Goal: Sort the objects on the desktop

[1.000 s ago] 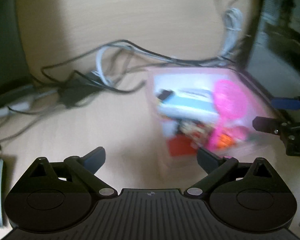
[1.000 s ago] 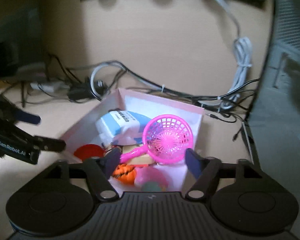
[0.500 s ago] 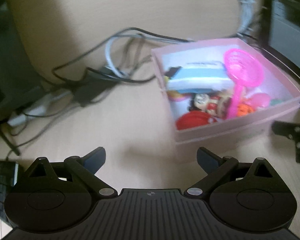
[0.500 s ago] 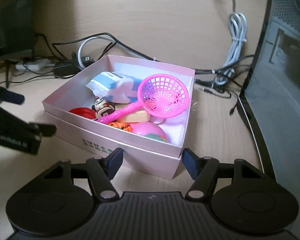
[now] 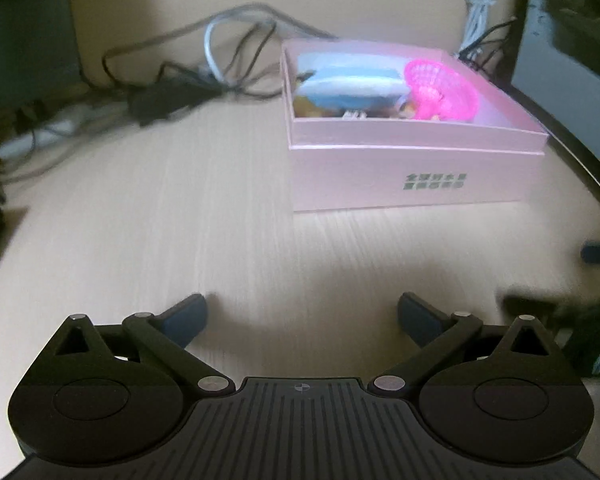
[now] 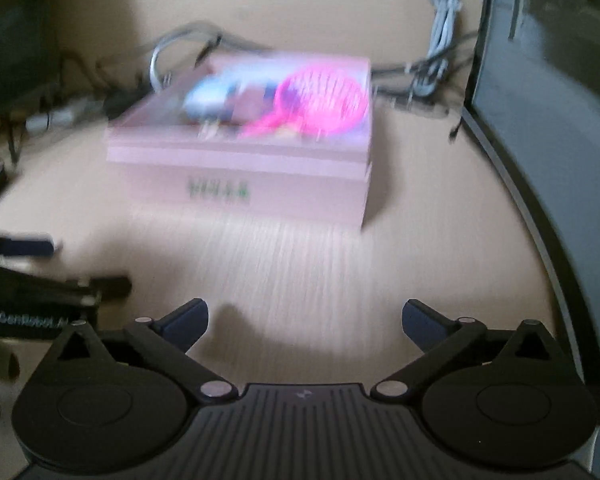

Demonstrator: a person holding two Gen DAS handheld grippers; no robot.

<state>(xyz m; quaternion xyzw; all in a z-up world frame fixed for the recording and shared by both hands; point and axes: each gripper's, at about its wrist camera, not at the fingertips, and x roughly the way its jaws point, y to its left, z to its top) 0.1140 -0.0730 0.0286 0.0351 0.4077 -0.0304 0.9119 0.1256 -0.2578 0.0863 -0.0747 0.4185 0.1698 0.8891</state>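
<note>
Both tools are low over the bare wooden bench (image 5: 148,216), on the near side of the pink box (image 5: 416,168), and neither is gripping anything. The left tool (image 5: 302,314) has its fingers spread wide with only bench between them. The right tool (image 6: 305,316) is in the middle of opening up, also with nothing but wood grain in the gap.

The box sits farther back on the bench, well apart from both tools, with some green print on its near wall. Inside it there's a pink plastic scoop net (image 5: 440,90) on the right side and a blue-and-white packet (image 5: 352,84) to its left, plus some small colourful bits lower down that are too blurry to name. The right wrist view is smeared, so the contents there are mostly a pink and blue blur.

Behind the box is a tangle of black and white cables (image 5: 204,76) running along the far edge. A bundled white cable (image 6: 444,20) hangs at the far right, next to a dark monitor (image 6: 548,80) standing on the right side.

Each tool shows up at the edge of the other's view.
</note>
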